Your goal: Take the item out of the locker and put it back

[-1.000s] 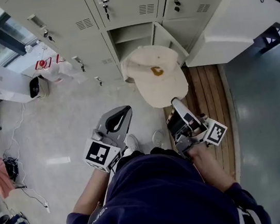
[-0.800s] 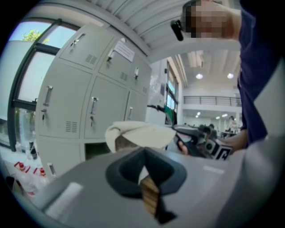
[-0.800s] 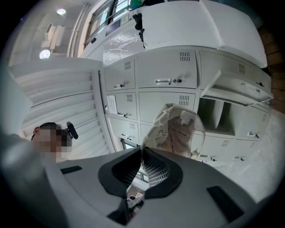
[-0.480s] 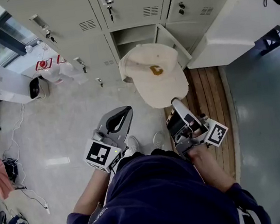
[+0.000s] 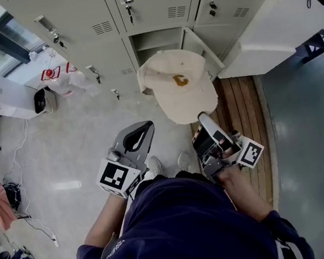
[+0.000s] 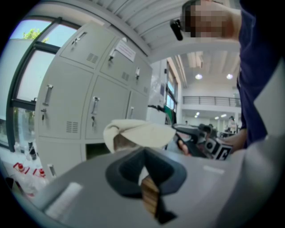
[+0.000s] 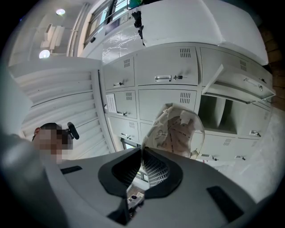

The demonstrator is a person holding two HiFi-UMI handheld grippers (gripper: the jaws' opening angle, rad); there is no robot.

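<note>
A cream cap [image 5: 180, 87] with an orange logo hangs in front of the open locker [image 5: 154, 39], whose door [image 5: 200, 44] swings out to the right. My right gripper [image 5: 201, 117] is shut on the cap's brim edge and holds it up. In the right gripper view the cap's [image 7: 178, 129] lined inside rises from the closed right gripper [image 7: 142, 149], with the open locker [image 7: 222, 111] behind it. My left gripper [image 5: 143, 130] is shut and empty, to the left of the cap. The left gripper view shows the left gripper [image 6: 143, 152] below the cap [image 6: 138, 133].
Closed lockers [image 5: 80, 23] fill the wall around the open one. A wooden slatted platform [image 5: 241, 114] lies right of my feet, with a white cabinet [image 5: 273, 25] beyond it. A white box [image 5: 12, 97] and plastic bags [image 5: 60, 74] sit on the floor at left.
The cap has swayed a little on the right gripper. Both grippers have stayed where they were.
</note>
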